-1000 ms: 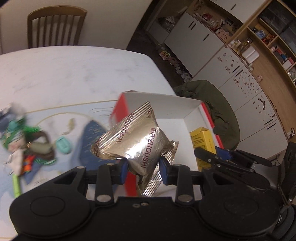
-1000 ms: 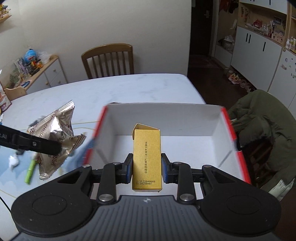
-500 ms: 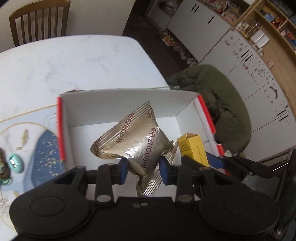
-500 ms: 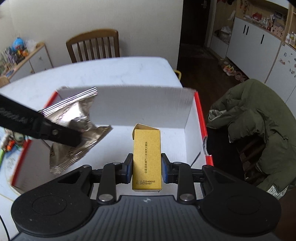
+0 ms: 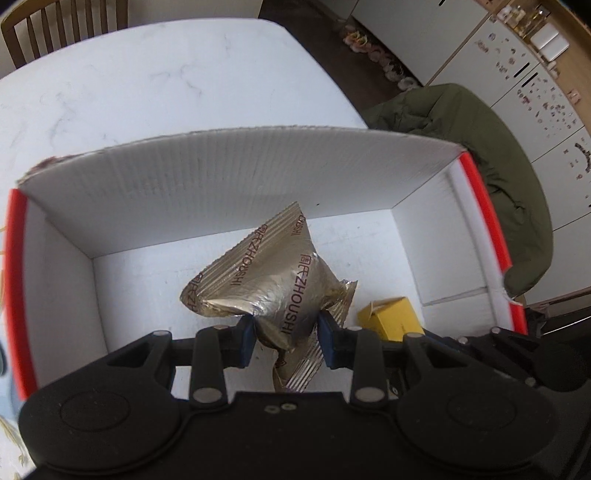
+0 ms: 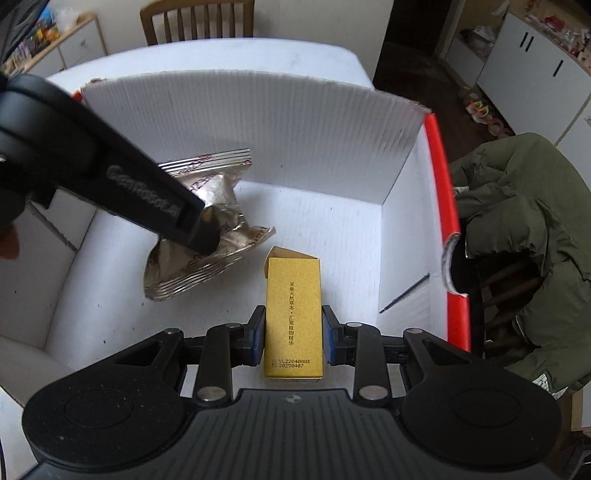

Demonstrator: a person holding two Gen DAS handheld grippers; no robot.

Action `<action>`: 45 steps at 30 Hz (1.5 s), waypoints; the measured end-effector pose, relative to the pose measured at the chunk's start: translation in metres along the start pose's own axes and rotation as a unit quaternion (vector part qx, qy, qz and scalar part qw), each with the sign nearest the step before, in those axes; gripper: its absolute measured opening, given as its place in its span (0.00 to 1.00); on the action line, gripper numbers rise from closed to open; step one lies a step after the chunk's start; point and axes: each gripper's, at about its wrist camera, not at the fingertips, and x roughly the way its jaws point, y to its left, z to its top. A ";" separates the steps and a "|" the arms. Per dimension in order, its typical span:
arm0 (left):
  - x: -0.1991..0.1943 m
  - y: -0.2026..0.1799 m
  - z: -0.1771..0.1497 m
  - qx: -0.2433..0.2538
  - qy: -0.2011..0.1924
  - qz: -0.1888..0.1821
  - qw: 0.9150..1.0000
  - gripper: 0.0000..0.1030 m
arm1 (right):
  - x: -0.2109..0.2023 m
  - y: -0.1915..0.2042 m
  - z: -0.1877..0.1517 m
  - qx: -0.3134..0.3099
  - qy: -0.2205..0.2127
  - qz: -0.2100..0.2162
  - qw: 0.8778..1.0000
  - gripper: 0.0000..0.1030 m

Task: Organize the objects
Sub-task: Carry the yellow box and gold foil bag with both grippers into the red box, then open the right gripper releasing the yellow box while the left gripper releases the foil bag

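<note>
The crinkled foil snack packet, silvery-gold with ridged sealed ends and dark red lettering, hangs inside the open white box, pinched at its waist by the left gripper, whose blue-padded fingers are clenched on it. Just to its right, the right gripper is clamped on a slim yellow carton, a smooth rectangular pack with a line of printed characters down its face and a date code near the bottom; its top flap stands slightly open.

The left wrist view looks straight down the packet and shows only a corner of the yellow carton low on the right, with the dark linkage of the other tool beside it. The right wrist view gives the carton full-face and shows the left tool from the side as a black bar crossing in from the left, hiding the middle of the packet; the packet's lower crimped edge looks close to the box floor, though I cannot tell if it touches.

The box is corrugated board, its far wall ribbed with fine vertical flutes, its side rims bright red. It sits on a white marble-look table. A wooden slat-back chair stands at the far side, and a bulky olive-green jacket is heaped over a seat to the right.
</note>
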 end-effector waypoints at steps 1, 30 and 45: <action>0.003 0.000 0.000 0.001 0.004 0.001 1.000 0.32 | 0.001 -0.001 0.001 -0.004 0.002 0.001 1.000 0.28; -0.029 0.006 -0.011 -0.003 -0.013 -0.028 1.000 0.55 | -0.025 -0.002 -0.005 0.035 0.013 0.027 0.999 0.31; -0.113 0.007 -0.052 0.032 -0.113 -0.027 0.993 0.62 | -0.086 -0.004 -0.021 0.078 -0.091 0.054 0.991 0.46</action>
